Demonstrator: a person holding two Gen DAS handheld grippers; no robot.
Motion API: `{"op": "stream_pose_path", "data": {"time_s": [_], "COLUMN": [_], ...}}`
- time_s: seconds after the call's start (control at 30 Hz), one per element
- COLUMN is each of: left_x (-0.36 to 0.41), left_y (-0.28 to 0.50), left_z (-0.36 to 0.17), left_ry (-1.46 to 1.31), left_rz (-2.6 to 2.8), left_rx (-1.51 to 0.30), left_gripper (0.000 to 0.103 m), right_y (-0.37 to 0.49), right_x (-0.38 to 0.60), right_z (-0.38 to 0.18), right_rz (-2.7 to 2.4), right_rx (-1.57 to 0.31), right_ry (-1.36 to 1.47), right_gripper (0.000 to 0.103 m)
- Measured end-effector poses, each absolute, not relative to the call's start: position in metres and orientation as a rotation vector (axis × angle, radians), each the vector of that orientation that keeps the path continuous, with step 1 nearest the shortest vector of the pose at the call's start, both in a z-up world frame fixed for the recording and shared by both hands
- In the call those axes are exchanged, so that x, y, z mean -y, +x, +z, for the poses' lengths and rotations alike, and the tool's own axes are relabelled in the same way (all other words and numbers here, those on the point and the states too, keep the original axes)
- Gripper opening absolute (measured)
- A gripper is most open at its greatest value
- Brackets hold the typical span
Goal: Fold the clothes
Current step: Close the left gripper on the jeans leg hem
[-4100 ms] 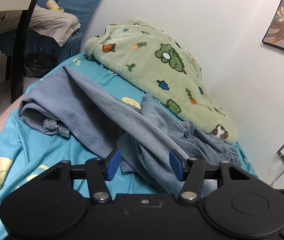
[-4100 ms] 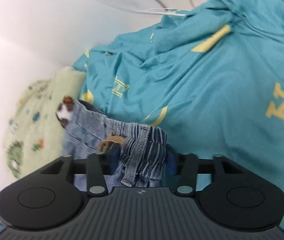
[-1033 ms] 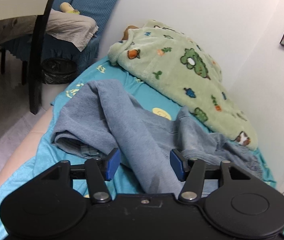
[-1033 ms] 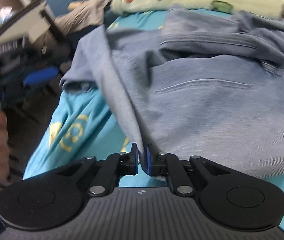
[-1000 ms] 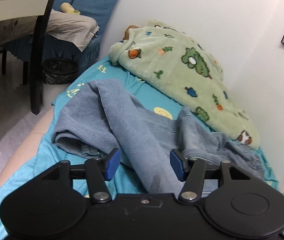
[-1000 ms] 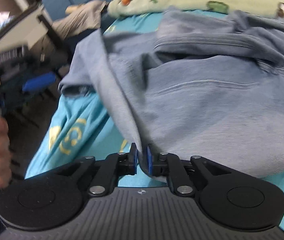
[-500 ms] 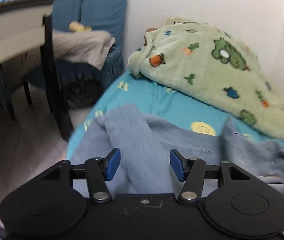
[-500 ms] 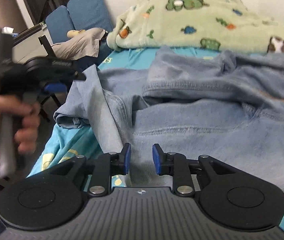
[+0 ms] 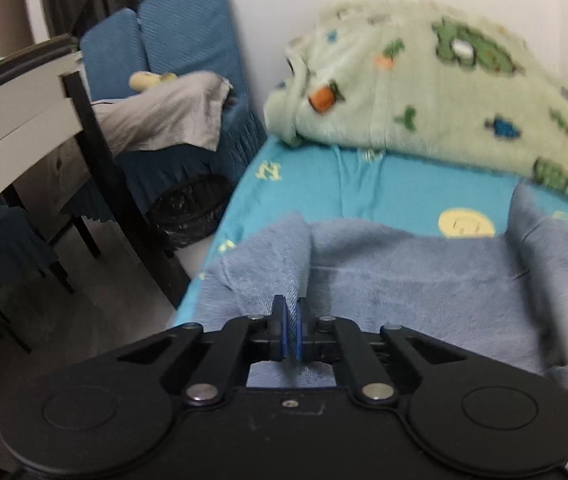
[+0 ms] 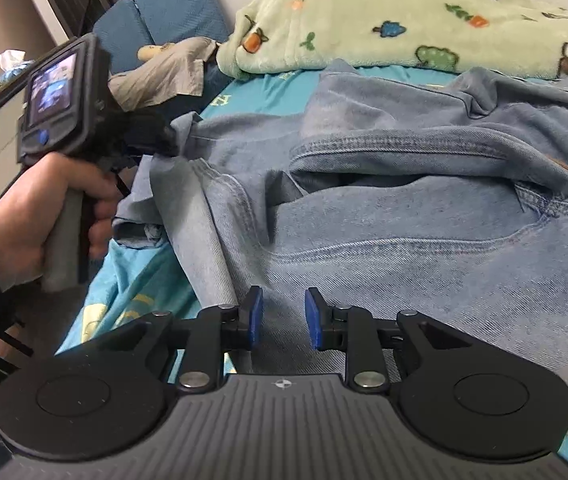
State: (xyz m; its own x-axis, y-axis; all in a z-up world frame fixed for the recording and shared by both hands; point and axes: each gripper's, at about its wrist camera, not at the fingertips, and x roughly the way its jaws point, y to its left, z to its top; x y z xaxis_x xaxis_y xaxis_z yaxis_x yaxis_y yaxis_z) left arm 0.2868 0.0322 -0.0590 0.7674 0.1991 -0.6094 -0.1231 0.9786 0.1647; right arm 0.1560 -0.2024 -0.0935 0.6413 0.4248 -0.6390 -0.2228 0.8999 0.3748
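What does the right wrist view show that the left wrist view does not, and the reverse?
Only the right wrist view shows the hand holding the left gripper's handle, and the open right gripper over the jeans. Only the left wrist view shows the left gripper shut on a fold of the jeans, plus the dark bin on the floor. Both show the green blanket and teal sheet.
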Motion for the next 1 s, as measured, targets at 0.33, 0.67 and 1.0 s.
{"op": "stream_pose_path", "data": {"time_s": [0.33,0.67,1.0], "left_x": [-0.082,-0.077,-0.057], "left_y": [0.160,0.123,0.123], "left_z": [-0.015,-0.031,-0.017], "left_ry": [-0.178,-0.157,-0.067], "left_rz": [0.165,0.174,0.149], "left_rx": [-0.635,-0.745,-0.652], "left_gripper": [0.003,0.003,0.045], "right_y": [0.141,0.141,0.148], "right_x": [0.188,0.179,0.188], "right_z": [-0.079,-0.093,-0.107], "right_rz": [0.425,0.434,0.410], "right_rx": [-0.699,-0.763,-0.871], "right_ry": [0.202,0.155,0.207], "right_gripper": [0.025,0.025,0.025]}}
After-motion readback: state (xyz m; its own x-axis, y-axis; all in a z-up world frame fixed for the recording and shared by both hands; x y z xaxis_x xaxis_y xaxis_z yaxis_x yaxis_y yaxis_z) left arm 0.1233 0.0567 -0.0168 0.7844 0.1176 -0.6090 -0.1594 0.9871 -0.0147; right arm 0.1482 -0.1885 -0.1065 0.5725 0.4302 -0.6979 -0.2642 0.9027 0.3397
